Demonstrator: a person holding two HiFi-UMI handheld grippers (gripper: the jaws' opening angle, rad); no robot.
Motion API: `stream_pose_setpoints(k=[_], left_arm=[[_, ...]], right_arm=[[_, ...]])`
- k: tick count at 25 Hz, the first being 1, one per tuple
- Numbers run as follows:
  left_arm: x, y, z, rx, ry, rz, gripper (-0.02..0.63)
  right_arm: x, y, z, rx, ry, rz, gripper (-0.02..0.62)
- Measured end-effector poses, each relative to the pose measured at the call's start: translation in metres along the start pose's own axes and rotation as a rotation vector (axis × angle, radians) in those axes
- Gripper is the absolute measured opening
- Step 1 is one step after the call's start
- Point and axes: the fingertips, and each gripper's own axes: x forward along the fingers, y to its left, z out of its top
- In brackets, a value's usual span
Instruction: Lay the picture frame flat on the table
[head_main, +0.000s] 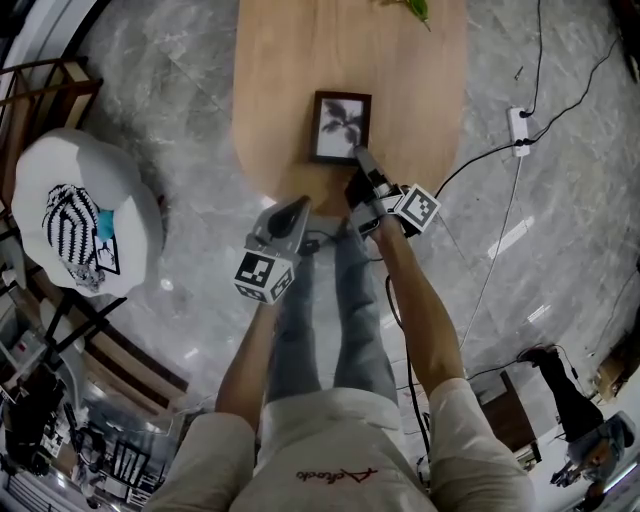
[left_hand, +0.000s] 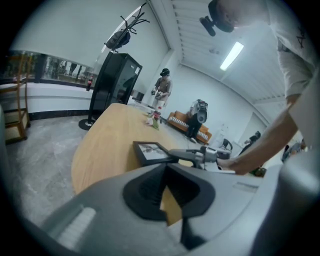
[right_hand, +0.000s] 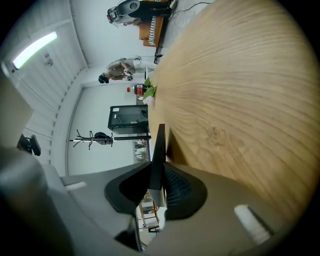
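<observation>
A dark picture frame (head_main: 341, 127) holding a black-and-white plant print lies picture-up near the front end of the oval wooden table (head_main: 280, 90). My right gripper (head_main: 358, 155) is shut on its near right corner. In the right gripper view the frame (right_hand: 160, 145) shows edge-on between the pads, close over the table (right_hand: 240, 100); I cannot tell whether it rests fully on it. My left gripper (head_main: 297, 207) hangs off the table's front edge, shut and empty. In the left gripper view the frame (left_hand: 150, 149) lies low on the wood, with the right gripper (left_hand: 175, 154) at its corner.
A white round seat (head_main: 85, 215) with a striped cushion stands on the floor to the left. A power strip (head_main: 519, 130) and cables lie on the floor to the right. A green plant (head_main: 418, 10) sits at the table's far end. People (left_hand: 162, 90) stand beyond.
</observation>
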Motion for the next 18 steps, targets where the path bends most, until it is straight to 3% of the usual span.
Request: stream_pose_setpoints(k=[7, 11, 15, 18], left_arm=[[0.008, 0.001, 0.005, 0.016, -0.006, -0.015, -0.002], [0.01, -0.001, 0.005, 0.018, -0.007, -0.02, 0.0], [0.007, -0.005, 0.002, 0.015, -0.003, -0.023, -0.001], [0.005, -0.005, 0.003, 0.015, -0.005, -0.022, -0.001]], right_arm=[[0.0, -0.018, 0.003, 0.053, -0.029, -0.044, 0.084], [0.004, -0.019, 0.001, 0.051, -0.025, -0.045, 0.207], [0.005, -0.017, -0.001, 0.001, -0.009, -0.061, 0.245], [0.008, -0.016, -0.009, -0.095, 0.054, -0.114, 0.282]])
